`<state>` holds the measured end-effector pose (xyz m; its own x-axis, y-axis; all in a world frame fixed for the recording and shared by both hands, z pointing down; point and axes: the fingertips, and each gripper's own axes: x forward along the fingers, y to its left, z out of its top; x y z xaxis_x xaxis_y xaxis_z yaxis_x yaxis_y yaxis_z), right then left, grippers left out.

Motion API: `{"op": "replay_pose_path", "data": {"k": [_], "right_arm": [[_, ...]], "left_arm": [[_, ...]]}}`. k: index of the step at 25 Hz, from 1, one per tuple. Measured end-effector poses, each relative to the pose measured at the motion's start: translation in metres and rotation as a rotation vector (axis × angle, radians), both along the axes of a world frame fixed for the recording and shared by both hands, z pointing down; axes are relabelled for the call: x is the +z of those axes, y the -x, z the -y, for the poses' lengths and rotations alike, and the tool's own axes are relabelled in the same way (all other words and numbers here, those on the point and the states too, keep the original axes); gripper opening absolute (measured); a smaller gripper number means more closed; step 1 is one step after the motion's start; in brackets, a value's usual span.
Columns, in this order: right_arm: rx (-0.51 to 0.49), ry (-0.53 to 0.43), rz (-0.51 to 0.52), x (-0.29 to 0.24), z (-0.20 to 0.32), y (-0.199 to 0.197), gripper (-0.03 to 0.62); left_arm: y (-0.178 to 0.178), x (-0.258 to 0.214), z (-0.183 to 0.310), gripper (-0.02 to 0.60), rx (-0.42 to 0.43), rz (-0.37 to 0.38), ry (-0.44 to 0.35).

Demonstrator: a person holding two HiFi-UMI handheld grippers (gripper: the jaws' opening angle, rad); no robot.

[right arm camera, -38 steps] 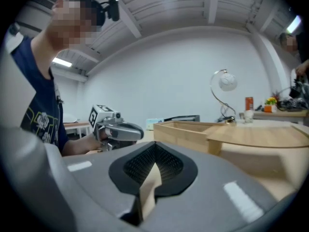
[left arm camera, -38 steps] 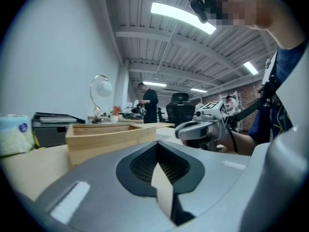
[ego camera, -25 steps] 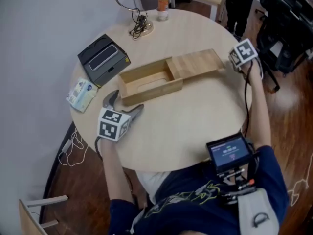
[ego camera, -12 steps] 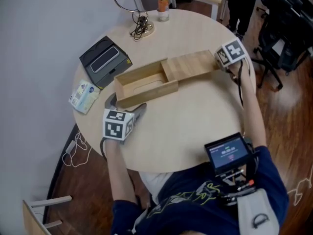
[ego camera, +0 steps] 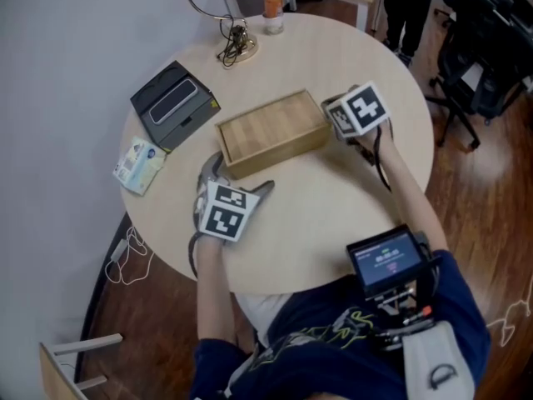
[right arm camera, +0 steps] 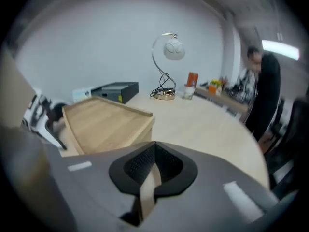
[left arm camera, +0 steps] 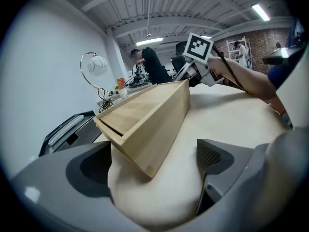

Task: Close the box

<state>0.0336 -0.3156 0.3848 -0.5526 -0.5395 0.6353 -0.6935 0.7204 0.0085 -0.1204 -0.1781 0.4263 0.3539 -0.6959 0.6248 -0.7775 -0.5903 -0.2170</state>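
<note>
Bright, even light from ceiling strips (left arm camera: 260, 12); gripper views bulge and darken at edges, the right one motion-blurred.

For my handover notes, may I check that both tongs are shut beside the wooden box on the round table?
Not both: the left tongs are open, having just been opening, with a corner of the wooden box at their gap, untouched, as the left gripper view shows. The right tongs are shut beside the box on the round table.

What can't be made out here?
- Head view: the marker cube hides whether the right claw touches the box.
- Right gripper view: motion blur smears the person at the right.
- All views: the lid covers the box's inside.
- Head view: the can's label is too small.
</note>
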Motion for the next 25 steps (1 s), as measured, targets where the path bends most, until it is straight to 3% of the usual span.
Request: {"op": "replay_pose_path", "data": {"k": [2, 3, 5, 7, 8, 9, 10, 11, 12, 13, 14, 15, 17, 18, 19, 21, 25], "right_arm": [[0.028, -0.103, -0.107, -0.002, 0.001, -0.007, 0.006], [0.034, -0.102, -0.076, -0.005, 0.000, -0.010, 0.006], [0.015, -0.084, 0.055, -0.017, -0.011, -0.012, 0.006], [-0.075, -0.090, 0.229, -0.042, -0.038, -0.014, 0.006], [-0.152, -0.079, 0.359, -0.057, -0.057, -0.013, 0.006], [-0.236, -0.043, 0.519, -0.070, -0.077, -0.012, 0.006], [-0.313, 0.015, 0.686, -0.080, -0.096, -0.010, 0.006], [-0.373, 0.084, 0.832, -0.085, -0.113, -0.006, 0.006], [-0.414, 0.151, 0.938, -0.086, -0.128, 0.000, 0.006], [-0.438, 0.206, 1.000, -0.082, -0.141, 0.007, 0.006], [-0.449, 0.246, 1.025, -0.075, -0.153, 0.016, 0.006], [-0.452, 0.266, 1.015, -0.065, -0.164, 0.026, 0.006], [-0.450, 0.224, 0.897, -0.043, -0.181, 0.045, 0.006], [-0.453, 0.155, 0.794, -0.032, -0.188, 0.054, 0.006], [-0.468, 0.063, 0.675, -0.023, -0.197, 0.063, 0.006], [-0.517, -0.101, 0.479, -0.011, -0.213, 0.076, 0.006], [-0.554, -0.144, 0.453, -0.010, -0.218, 0.080, 0.006]], "left_arm": [[0.001, -0.003, 0.000, 0.531, -0.005, -0.037, -0.008], [0.005, -0.007, 0.001, 0.531, -0.016, -0.065, -0.024], [0.021, -0.015, -0.002, 0.523, -0.087, -0.118, -0.070], [0.040, -0.022, -0.015, 0.484, -0.187, -0.187, -0.106], [0.045, -0.028, -0.024, 0.407, -0.227, -0.258, -0.125], [0.044, -0.038, -0.033, 0.265, -0.247, -0.365, -0.147], [0.038, -0.050, -0.042, 0.063, -0.231, -0.501, -0.170], [0.024, -0.063, -0.051, 0.003, -0.175, -0.648, -0.185], [0.006, -0.075, -0.059, 0.003, -0.092, -0.780, -0.183], [-0.014, -0.082, -0.067, 0.003, -0.008, -0.871, -0.164], [-0.032, -0.083, -0.075, 0.003, 0.063, -0.903, -0.141], [-0.048, -0.081, -0.082, 0.005, 0.117, -0.868, -0.135], [-0.072, -0.070, -0.093, 0.005, 0.181, -0.674, -0.182], [-0.080, -0.065, -0.097, 0.003, 0.192, -0.595, -0.203], [-0.086, -0.063, -0.099, 0.003, 0.194, -0.563, -0.213], [-0.090, -0.064, -0.103, 0.003, 0.191, -0.574, -0.218], [-0.088, -0.064, -0.104, 0.003, 0.208, -0.578, -0.216]]}}
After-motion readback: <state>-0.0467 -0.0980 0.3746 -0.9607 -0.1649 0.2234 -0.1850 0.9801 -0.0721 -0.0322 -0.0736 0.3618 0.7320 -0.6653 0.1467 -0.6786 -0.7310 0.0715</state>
